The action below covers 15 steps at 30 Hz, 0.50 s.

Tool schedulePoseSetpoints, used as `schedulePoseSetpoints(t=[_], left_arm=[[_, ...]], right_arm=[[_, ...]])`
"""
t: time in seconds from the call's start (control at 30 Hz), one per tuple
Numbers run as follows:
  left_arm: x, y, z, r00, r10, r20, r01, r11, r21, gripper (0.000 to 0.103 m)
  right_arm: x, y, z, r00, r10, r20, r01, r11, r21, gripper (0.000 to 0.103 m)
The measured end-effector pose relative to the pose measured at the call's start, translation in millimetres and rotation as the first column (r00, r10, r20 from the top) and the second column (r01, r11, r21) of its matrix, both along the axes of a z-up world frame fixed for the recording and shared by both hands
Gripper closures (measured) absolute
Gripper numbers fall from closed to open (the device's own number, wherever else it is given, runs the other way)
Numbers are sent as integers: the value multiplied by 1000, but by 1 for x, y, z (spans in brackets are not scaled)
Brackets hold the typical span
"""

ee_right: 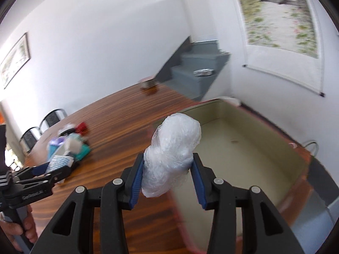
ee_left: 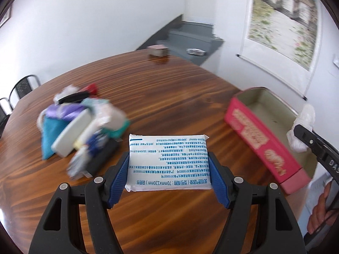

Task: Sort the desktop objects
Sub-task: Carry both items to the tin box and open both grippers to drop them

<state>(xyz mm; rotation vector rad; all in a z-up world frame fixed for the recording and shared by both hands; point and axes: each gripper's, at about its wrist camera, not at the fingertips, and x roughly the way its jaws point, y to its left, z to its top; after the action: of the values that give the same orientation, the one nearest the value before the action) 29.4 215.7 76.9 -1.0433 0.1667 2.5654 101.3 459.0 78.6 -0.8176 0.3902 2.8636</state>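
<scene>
My left gripper (ee_left: 169, 158) is shut on a flat white packet with blue print (ee_left: 168, 160) and holds it above the wooden table (ee_left: 169, 89). My right gripper (ee_right: 168, 163) is shut on a crumpled clear plastic bag (ee_right: 172, 148) at the near rim of the open pink tin box (ee_right: 243, 148). The box also shows in the left wrist view (ee_left: 262, 139), to the right, with the bag (ee_left: 303, 127) and right gripper over its far end. A pile of mixed small objects (ee_left: 80, 127) lies on the table to the left; it also shows in the right wrist view (ee_right: 67, 146).
A small box (ee_left: 157, 50) sits at the table's far edge. Black chairs (ee_left: 23, 86) stand at the left. Grey stairs (ee_left: 190, 40) and a hanging scroll painting (ee_left: 284, 19) are behind the table. The box interior holds nothing visible.
</scene>
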Motion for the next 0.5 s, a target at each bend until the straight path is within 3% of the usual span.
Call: schedulePoseSetpoints(t=[0.5], left_arm=[[3, 108, 21, 979, -202, -24, 202, 979, 9, 30]], right_arm=[[12, 62, -12, 990, -126, 56, 127, 992, -4, 52]])
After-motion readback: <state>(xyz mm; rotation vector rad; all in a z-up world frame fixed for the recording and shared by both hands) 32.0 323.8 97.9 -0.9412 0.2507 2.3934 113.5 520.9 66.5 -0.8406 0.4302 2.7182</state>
